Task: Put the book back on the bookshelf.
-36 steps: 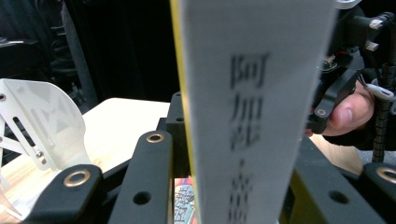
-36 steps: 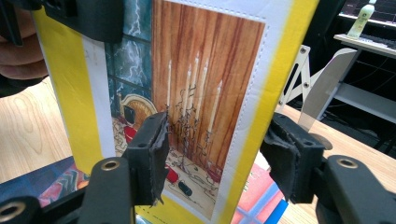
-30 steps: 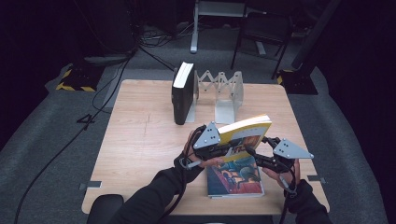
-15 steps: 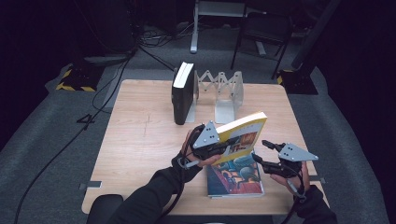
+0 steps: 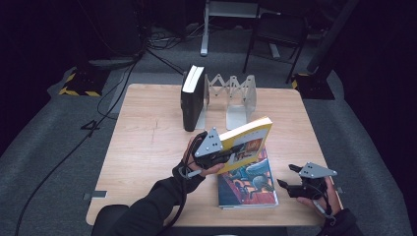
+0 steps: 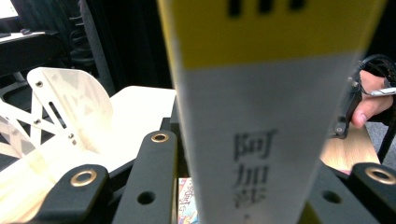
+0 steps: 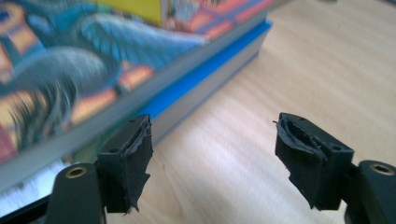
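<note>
We've got the yellow book (image 5: 248, 139) clamped in the left gripper (image 5: 231, 150), tilted up over the colourful book (image 5: 248, 184) lying flat on the counter (image 5: 147, 142). Right gripper (image 5: 290, 178) sits just beside that one, fingers wide and just been opening, nothing between them.

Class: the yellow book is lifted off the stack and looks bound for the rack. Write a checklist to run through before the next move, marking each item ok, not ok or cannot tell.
1. Left hand-held gripper shut on the yellow book: ok.
2. Yellow book lifted off the colourful book: ok.
3. Right hand-held gripper open with nothing between its jaws, which have just been opening: ok.
4. Free slot in the white rack beside the black book: ok.
5. Grip firm enough to carry: cannot tell.
</note>
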### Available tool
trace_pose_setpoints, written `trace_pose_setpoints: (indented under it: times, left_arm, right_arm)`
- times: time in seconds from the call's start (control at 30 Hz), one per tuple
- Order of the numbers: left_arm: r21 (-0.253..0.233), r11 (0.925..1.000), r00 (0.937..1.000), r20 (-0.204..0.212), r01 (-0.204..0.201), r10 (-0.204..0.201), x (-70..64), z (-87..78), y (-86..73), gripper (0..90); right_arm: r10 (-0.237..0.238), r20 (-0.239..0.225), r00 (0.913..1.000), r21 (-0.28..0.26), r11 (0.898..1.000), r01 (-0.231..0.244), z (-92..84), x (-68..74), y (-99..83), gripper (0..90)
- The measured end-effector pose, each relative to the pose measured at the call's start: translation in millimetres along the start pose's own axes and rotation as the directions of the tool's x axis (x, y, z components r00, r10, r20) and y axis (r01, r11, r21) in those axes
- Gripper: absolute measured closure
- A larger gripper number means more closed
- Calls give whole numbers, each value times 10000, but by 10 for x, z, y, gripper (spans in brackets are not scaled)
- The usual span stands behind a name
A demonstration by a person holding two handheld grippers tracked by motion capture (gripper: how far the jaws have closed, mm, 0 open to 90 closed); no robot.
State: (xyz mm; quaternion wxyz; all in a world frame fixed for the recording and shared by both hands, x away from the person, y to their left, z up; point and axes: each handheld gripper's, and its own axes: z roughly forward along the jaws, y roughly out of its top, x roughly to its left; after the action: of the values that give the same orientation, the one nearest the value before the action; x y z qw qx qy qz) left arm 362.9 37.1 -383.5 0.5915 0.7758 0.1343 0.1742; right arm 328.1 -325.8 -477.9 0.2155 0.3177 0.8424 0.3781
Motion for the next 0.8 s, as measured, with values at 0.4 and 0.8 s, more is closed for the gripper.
trace_pose_setpoints:
  times: [0.4, 0.8]
  left_arm:
    - [-31, 9992, 9984, -396, 390, -391, 102, -63, -32, 739]
    - [-54, 9992, 9884, -1462, 408, -412, 295, -110, 32, 746]
  right_arm:
    - [522, -228, 9984, 656, 9966, -506, 21, -26, -258, 245]
    - [1148, -432, 9925, 625, 9917, -1120, 67, -72, -306, 202]
